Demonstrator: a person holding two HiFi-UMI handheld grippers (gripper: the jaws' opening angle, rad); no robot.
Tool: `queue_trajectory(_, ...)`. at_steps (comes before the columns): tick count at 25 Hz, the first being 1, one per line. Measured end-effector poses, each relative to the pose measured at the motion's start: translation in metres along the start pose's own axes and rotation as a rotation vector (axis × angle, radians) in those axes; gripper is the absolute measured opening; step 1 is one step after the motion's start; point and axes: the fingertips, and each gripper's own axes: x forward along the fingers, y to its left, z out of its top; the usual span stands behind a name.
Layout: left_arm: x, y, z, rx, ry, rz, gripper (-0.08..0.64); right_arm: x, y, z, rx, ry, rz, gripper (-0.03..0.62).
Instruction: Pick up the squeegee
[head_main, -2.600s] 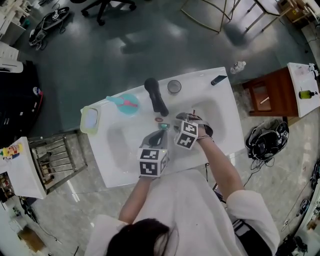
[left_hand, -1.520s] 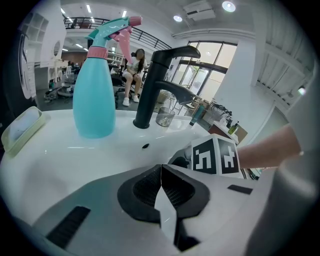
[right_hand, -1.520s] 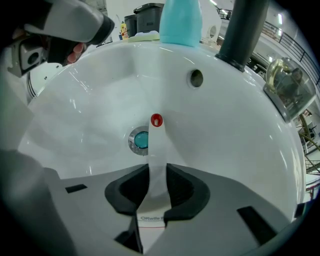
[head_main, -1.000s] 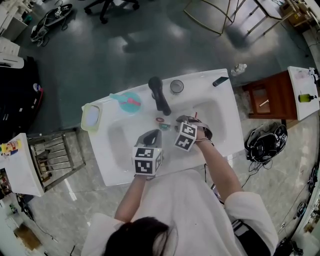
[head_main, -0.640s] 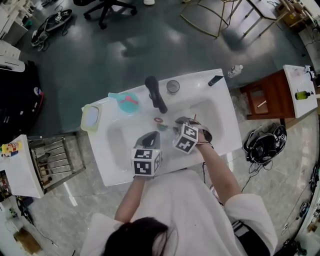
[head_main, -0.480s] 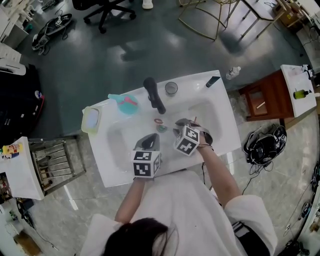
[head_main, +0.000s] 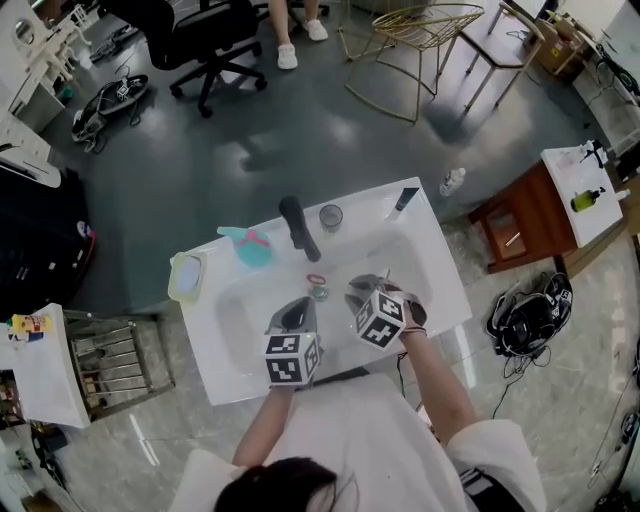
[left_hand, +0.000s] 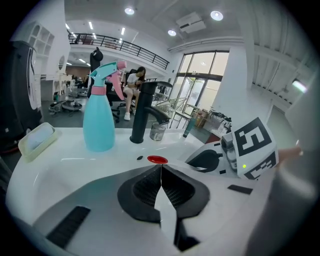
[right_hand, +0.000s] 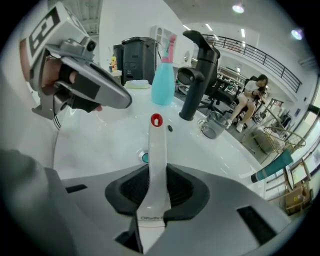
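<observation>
The squeegee (right_hand: 156, 165) has a white handle with a red eye at its far end, and my right gripper (right_hand: 156, 189) is shut on that handle; its blade is hidden behind the jaws. In the head view the right gripper (head_main: 365, 289) hangs over the white sink (head_main: 420, 262), and the squeegee's red end (head_main: 316, 280) shows near the teal drain (head_main: 319, 293). My left gripper (left_hand: 160, 169) is shut with nothing in it, just left of the right one. From above, the left gripper (head_main: 299, 307) is over the basin's near side.
A black faucet (head_main: 296, 228) stands at the sink's back rim, with a teal spray bottle (head_main: 247, 246) to its left and a glass cup (head_main: 331, 216) to its right. A soap dish (head_main: 187, 276) sits at the left end, a dark tube (head_main: 405, 200) at the back right.
My right gripper has risen over the basin with the squeegee in it. The left gripper has lifted a little. The head camera has shifted.
</observation>
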Motion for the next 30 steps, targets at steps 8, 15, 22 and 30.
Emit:
queue_trajectory(8, -0.009, -0.012, 0.008, 0.018, -0.047, -0.013, 0.025, -0.030, 0.007, 0.019, -0.054, -0.068, -0.019, 0.100)
queue_trajectory(15, -0.027, -0.010, 0.013, 0.031, -0.136, 0.051, 0.025, -0.058, 0.016, 0.031, -0.032, -0.143, -0.037, 0.100)
queue_trajectory(22, -0.037, -0.017, 0.016, 0.021, -0.177, 0.053, 0.025, -0.077, 0.017, 0.030, 0.069, -0.194, -0.056, 0.100)
queue_trajectory(30, -0.046, -0.031, 0.030, 0.016, -0.230, 0.035, 0.025, -0.104, 0.007, 0.042, 0.153, -0.274, -0.142, 0.100)
